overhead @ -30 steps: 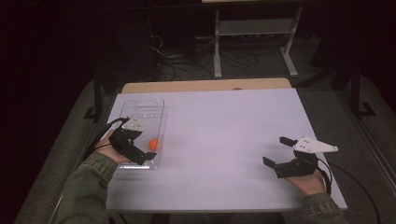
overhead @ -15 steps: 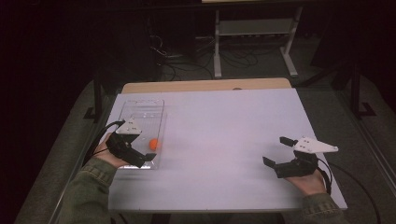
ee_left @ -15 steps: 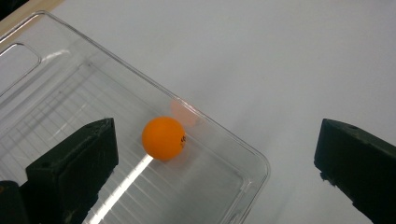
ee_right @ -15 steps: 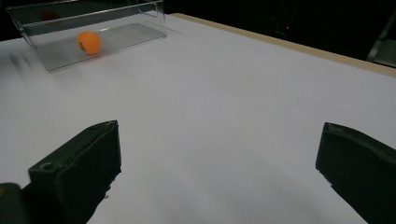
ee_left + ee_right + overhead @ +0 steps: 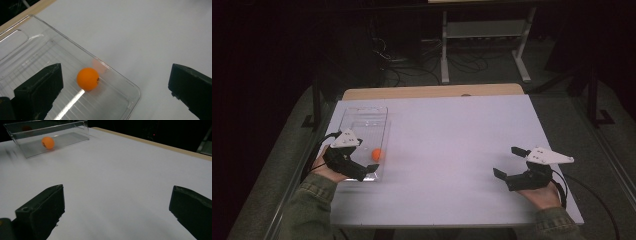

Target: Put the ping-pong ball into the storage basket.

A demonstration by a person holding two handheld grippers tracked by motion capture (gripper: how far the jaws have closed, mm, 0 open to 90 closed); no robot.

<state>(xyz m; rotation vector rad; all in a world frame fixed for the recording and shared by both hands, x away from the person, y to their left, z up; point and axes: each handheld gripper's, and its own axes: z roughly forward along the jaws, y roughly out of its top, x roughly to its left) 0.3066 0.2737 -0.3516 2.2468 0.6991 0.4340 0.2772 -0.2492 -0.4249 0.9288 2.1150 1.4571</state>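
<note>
An orange ball [image 5: 377,154] lies in a clear plastic tray [image 5: 362,120] on the left of the white table, near the tray's near right corner. My left gripper [image 5: 365,158] hovers open at the tray's near end. In the left gripper view the ball [image 5: 87,78] sits just beyond the left jaw. That jaw is over the tray [image 5: 32,57], the other over the bare table, and the left gripper [image 5: 116,75] holds nothing. My right gripper [image 5: 509,162] is open and empty above the table's right near part. From the right gripper [image 5: 117,197], the ball [image 5: 48,142] and tray [image 5: 82,128] show far off.
The white table [image 5: 452,145] has a wooden strip [image 5: 432,91] along its far edge. Beyond it a dark floor holds cables and a metal stand [image 5: 484,30]. Each gripper trails a black cable off the table's side.
My left hand and gripper have drawn back slightly toward the table's near left edge. The ball stays in place in the tray. The right gripper has hardly moved.
</note>
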